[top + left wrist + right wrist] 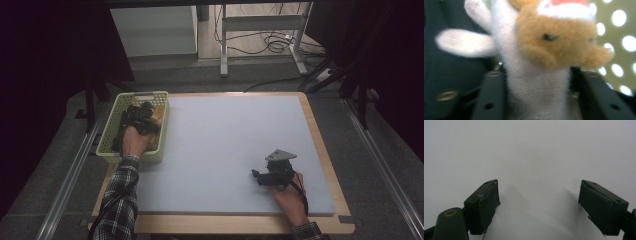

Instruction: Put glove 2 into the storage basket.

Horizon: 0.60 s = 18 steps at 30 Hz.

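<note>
Plush toy (534, 62) between left gripper (536, 100) jaws (in basket (112, 125)).

Plush toy (536, 62), white-bodied with a tan face, a small dark eye, a red-and-white cap at the top edge and two white limbs spread to the left, stood between the two black jaws of the left gripper (537, 95). Its white body filled the gap, fur meeting both inner jaw faces, though whether the pads pressed on it could not be told. Behind it at right was a pale green basket wall (621, 32) pierced with round holes, and at left a dark surface.
</note>
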### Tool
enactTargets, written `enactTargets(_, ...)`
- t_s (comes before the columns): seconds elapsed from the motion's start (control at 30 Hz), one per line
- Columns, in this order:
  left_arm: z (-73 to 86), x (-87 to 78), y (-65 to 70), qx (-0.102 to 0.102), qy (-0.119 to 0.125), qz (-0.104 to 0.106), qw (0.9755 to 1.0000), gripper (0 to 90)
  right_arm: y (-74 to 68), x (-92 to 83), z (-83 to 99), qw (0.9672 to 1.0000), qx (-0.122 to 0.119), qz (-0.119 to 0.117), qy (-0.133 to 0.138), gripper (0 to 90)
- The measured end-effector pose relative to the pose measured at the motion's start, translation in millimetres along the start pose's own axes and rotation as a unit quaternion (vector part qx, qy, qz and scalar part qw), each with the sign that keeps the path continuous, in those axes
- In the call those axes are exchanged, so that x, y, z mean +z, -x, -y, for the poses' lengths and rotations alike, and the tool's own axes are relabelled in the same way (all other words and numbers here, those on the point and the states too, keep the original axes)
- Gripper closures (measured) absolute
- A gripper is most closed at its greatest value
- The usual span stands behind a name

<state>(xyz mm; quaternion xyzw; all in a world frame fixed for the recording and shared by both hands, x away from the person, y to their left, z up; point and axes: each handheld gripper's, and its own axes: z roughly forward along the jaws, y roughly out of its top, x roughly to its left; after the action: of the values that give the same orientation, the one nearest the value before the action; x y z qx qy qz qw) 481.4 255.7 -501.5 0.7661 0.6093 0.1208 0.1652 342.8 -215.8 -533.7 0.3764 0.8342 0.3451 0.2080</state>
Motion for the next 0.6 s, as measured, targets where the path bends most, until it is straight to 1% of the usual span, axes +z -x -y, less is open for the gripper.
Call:
enactTargets(0.07, 0.1, -0.2, -3.2, -0.018, -0.004, 0.001, 0.9998, 36.9, 0.0, 0.0, 0.0, 1.0, 0.0, 0.0, 0.0, 16.5)
enactTargets(0.13, 1.2, -2.6, -8.1, -0.034, 0.002, 0.017, 0.9993, 26.0, 0.0, 0.0, 0.0, 1.0, 0.0, 0.0, 0.0, 16.5)
enactTargets(0.23, 3.3, -10.1, -11.6, -0.037, 0.02, 0.024, 0.9988, 19.5, 0.2, 0.0, 0.0, 1.0, 0.001, -0.001, 0.0, 16.4)
enactTargets(0.3, 4.2, -16.4, -12.9, -0.038, 0.032, 0.03, 0.9983, 17.5, 0.1, 0.0, 0.0, 1.0, 0.001, -0.001, 0.0, 16.4)
enactTargets(0.43, 5.8, -31.8, -13.9, -0.028, 0.057, 0.037, 0.9973, 17.5, 0.3, 0.1, 0.0, 1.0, 0.001, -0.001, 0.0, 16.4)
enactTargets(0.5, 7.6, -37.1, -13.5, -0.025, 0.069, 0.043, 0.9964, 22.8, 0.1, 0.1, 0.0, 1.0, 0.0, 0.0, 0.0, 16.5)
enactTargets(0.53, 8.5, -38.6, -13.1, -0.019, 0.069, 0.044, 0.9964, 24.9, 0.2, 0.1, 0.0, 1.0, 0.0, -0.001, 0.0, 16.5)
enactTargets(0.6, 10.9, -40.0, -11.4, -0.008, 0.073, 0.04, 0.9965, 31.8, 0.1, 0.0, 0.0, 1.0, 0.001, -0.001, 0.0, 16.4)
